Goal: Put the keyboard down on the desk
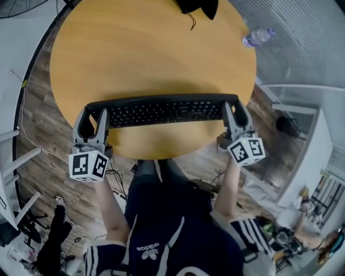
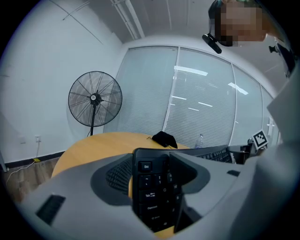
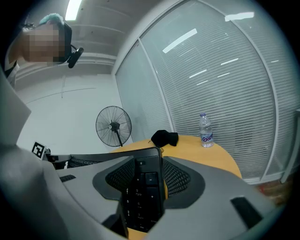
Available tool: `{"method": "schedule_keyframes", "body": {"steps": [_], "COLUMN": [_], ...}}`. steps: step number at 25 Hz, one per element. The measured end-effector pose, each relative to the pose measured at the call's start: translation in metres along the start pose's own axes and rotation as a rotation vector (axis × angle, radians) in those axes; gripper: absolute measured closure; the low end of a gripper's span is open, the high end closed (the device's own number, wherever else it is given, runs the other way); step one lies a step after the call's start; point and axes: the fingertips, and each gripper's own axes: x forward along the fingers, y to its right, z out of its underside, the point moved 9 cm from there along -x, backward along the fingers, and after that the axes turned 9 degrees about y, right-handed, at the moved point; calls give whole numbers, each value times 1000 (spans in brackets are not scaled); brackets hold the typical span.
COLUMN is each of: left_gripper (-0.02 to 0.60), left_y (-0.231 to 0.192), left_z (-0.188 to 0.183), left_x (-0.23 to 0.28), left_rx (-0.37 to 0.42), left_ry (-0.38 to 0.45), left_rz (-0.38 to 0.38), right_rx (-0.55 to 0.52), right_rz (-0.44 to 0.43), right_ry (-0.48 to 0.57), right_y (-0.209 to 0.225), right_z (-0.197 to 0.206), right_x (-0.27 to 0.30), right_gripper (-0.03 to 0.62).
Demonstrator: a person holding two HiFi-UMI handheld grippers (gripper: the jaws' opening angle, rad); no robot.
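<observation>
The left hand-held gripper (image 1: 95,116) and right hand-held gripper (image 1: 232,111) clamp one keyboard's (image 1: 164,112) two ends.

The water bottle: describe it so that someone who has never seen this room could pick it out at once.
Start at the round wooden table in front of the blinds. Near its far right edge, beyond the black keyboard, stands the water bottle. It is the only clear thing there, with a blue label; its nearest neighbour is a black bundle.
</observation>
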Motion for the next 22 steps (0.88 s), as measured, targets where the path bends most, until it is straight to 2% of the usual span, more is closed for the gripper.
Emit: {"method": "schedule_keyframes", "body": {"steps": [12, 22], "left_gripper": [334, 334], "left_y": [-8, -6], "left_z": [42, 55], "left_x": [23, 27], "left_rx": [6, 3], "left_ry": [-128, -158], "left_rz": [-16, -24], "right_rx": [89, 100], "right_rz": [53, 66], "right_ry": [-103, -118], "right_y": [25, 33], "right_z": [57, 72], "right_x": [12, 10], "right_gripper": [421, 421]}}
